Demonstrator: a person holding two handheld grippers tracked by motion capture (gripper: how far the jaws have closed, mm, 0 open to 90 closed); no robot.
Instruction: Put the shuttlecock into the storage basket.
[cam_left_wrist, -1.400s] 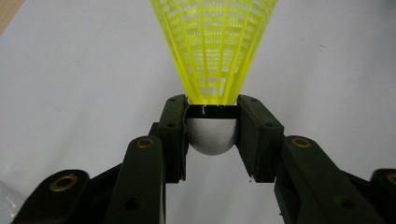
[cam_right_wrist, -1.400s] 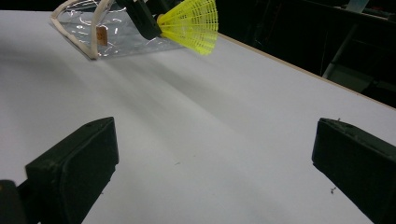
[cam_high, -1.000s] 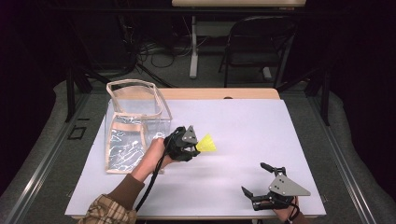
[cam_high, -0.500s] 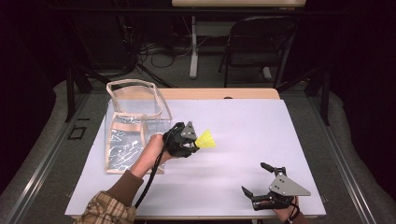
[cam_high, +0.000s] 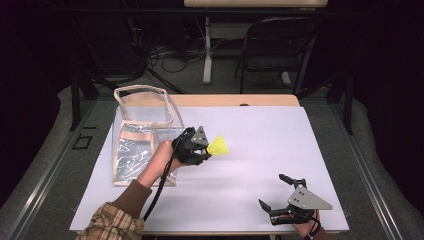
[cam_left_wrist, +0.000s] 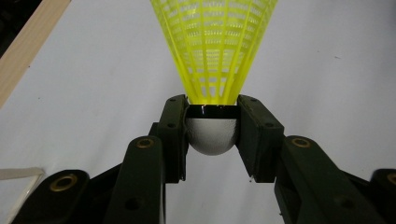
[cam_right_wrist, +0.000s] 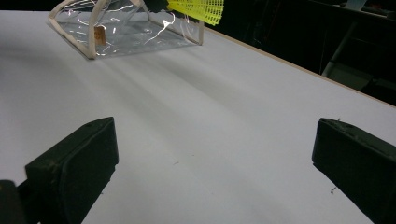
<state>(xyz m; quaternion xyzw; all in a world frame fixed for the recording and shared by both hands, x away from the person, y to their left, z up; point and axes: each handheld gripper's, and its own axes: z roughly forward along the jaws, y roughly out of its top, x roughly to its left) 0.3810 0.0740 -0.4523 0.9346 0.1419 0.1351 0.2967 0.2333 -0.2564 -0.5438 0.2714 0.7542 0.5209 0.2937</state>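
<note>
The left gripper (cam_high: 204, 148) pinches a yellow shuttlecock (cam_high: 219, 146) by its rounded white cork (cam_left_wrist: 212, 135), one jaw on either side of the cork, so the yellow mesh skirt (cam_left_wrist: 215, 46) flares straight away from the gripper along the line of the jaws. In the high view the shuttlecock is lifted off the white counter (cam_high: 260, 150), its skirt pointing toward the counter's right side, away from the clear plastic bag (cam_high: 142, 135) that stands open just beside and behind the left hand. That is the relation the coming move likely turns on: the bag's opening lies on the opposite side of the gripper from the skirt's wide end, so if the shuttlecock is meant for the bag, the hand would have to swing back and turn toward the bag's cream-trimmed rim (cam_high: 145, 92). The right gripper (cam_high: 281, 196) rests near the counter's near right corner, well apart from both things, its jaws spread wide with nothing between them; the left hand is plainly the nearer one to the bag.
</note>
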